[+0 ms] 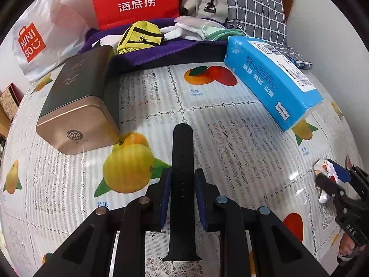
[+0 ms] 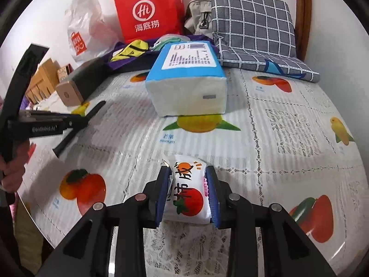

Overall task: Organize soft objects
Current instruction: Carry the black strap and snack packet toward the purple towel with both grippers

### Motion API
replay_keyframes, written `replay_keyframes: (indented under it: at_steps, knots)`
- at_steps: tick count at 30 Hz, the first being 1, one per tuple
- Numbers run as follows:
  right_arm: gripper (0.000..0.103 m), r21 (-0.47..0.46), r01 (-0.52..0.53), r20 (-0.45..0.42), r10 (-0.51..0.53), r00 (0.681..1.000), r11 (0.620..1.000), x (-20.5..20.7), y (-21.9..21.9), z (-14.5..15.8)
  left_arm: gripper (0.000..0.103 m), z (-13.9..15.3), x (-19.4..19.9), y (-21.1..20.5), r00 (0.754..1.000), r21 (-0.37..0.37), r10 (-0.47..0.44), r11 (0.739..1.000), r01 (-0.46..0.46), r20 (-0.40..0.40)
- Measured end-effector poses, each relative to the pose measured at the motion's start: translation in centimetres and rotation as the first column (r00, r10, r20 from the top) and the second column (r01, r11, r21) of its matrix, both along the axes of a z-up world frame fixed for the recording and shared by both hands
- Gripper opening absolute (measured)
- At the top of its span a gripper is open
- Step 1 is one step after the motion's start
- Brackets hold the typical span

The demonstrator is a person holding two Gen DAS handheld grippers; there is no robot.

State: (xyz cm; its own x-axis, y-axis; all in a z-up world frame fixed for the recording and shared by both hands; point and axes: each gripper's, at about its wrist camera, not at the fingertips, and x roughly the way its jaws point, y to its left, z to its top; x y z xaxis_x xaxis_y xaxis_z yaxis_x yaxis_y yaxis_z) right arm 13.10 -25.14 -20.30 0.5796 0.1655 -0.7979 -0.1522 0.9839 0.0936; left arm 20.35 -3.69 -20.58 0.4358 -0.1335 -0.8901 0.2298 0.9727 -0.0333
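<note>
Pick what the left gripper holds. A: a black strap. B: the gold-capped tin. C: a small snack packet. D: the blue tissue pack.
A: the left gripper is shut on the black strap, while the snack packet sits in the right gripper.

Round bench (image 2: 288, 120) under a clear glossy cover over white lace, printed with mangoes, persimmons and other fruit with small captions. Pale, plain wall (image 2: 329, 23) behind, close to the far edge. Curved brown wooden chair back (image 2: 302, 16) at the far right, against the wall. Off the left edge, lower down, stacked tan cardboard boxes (image 2: 43, 78). Soft, even light, with faint glare streaks on the cover and short, blurred shadows falling toward the near side.
</note>
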Motion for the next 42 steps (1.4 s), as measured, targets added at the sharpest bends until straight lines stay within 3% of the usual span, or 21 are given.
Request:
replay_keyframes:
  at_steps: [3,7,10,13,19,22,25,28,42]
  knots:
    - [0.048,-0.038,-0.011,0.008,0.011,1.0,0.999,-0.1,1.0,-0.1,0.02,0.0,0.2,0.1,1.0,-0.016,0.009,1.0,-0.009,0.0]
    - [0.036,-0.041,-0.022,0.024,0.023,0.999,0.999,-0.3,1.5,-0.1,0.019,0.0,0.0,-0.1,1.0,-0.001,0.005,1.0,-0.005,0.006]
    - [0.027,-0.037,-0.029,0.004,0.029,1.0,0.999,-0.3,1.5,0.3,0.019,0.3,-0.2,0.3,1.0,-0.035,0.017,0.999,-0.018,-0.02]
    - [0.027,-0.006,-0.029,0.011,0.03,1.0,1.0,-0.3,1.4,1.3,0.019,0.6,-0.4,0.9,0.999,-0.064,0.027,0.998,-0.029,-0.033]
    - [0.027,-0.012,-0.022,0.046,0.023,0.999,1.0,-0.3,1.6,3.3,0.019,2.2,-1.2,1.8,0.999,-0.083,0.035,0.996,-0.036,-0.007]
    - [0.027,-0.07,-0.011,0.059,0.016,0.998,0.997,0.1,2.1,4.1,0.019,3.2,-1.3,2.4,0.999,-0.088,0.048,0.995,-0.047,0.008]
    - [0.027,-0.019,-0.043,0.062,0.044,0.997,0.999,0.5,2.4,5.2,0.019,4.0,-1.2,3.0,0.998,-0.104,0.063,0.993,-0.061,0.017]
    - [0.027,-0.043,-0.042,0.08,0.046,0.996,0.998,1.1,2.9,6.3,0.019,5.0,-1.0,3.5,0.997,-0.114,0.073,0.991,-0.069,0.032]
    - [0.027,-0.036,-0.013,0.156,0.019,0.988,0.999,5.4,3.5,11.9,0.019,9.5,1.6,4.8,0.993,-0.155,0.089,0.985,-0.077,0.074]
